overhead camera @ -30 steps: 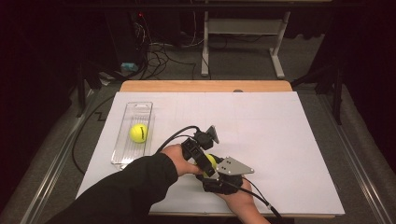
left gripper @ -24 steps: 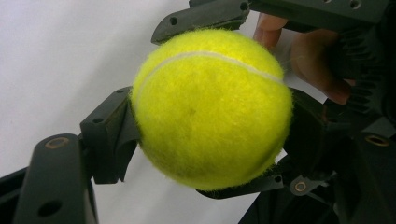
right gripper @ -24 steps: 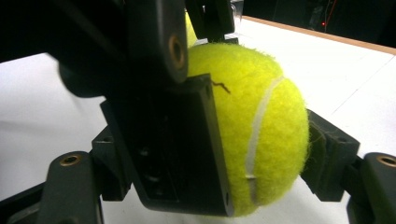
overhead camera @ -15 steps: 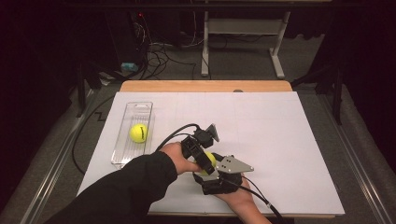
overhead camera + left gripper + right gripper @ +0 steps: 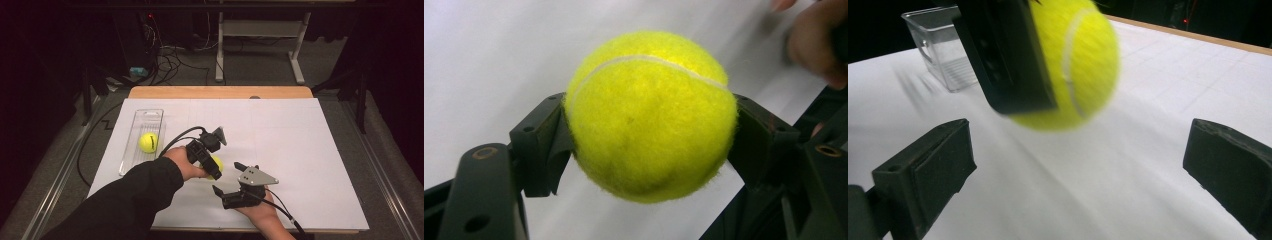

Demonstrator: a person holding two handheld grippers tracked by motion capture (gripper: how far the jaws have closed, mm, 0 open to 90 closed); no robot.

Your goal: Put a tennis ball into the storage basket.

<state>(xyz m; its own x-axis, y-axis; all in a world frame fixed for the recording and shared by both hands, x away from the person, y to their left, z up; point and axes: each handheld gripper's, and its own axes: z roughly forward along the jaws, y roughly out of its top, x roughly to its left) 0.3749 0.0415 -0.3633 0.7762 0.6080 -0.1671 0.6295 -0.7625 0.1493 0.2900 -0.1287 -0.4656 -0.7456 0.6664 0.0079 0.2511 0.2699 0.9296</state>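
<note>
Nearest the person, the right gripper (image 5: 239,182) hangs low over the white desk (image 5: 310,150) with its jaws spread wide and nothing between them, just on the near right of the held tennis ball (image 5: 215,164). That ball sits clamped across its middle in the left gripper (image 5: 649,145), both jaws pressed into the felt and the ball clear of the desk. The clear tray (image 5: 142,140) lies beyond and to the left of the held ball, its long axis running away from the person, with a second tennis ball (image 5: 148,142) resting about midway along it. Judging by this, the left hand is the nearer one to the tray, and free room lies on either side of the second ball.
</note>
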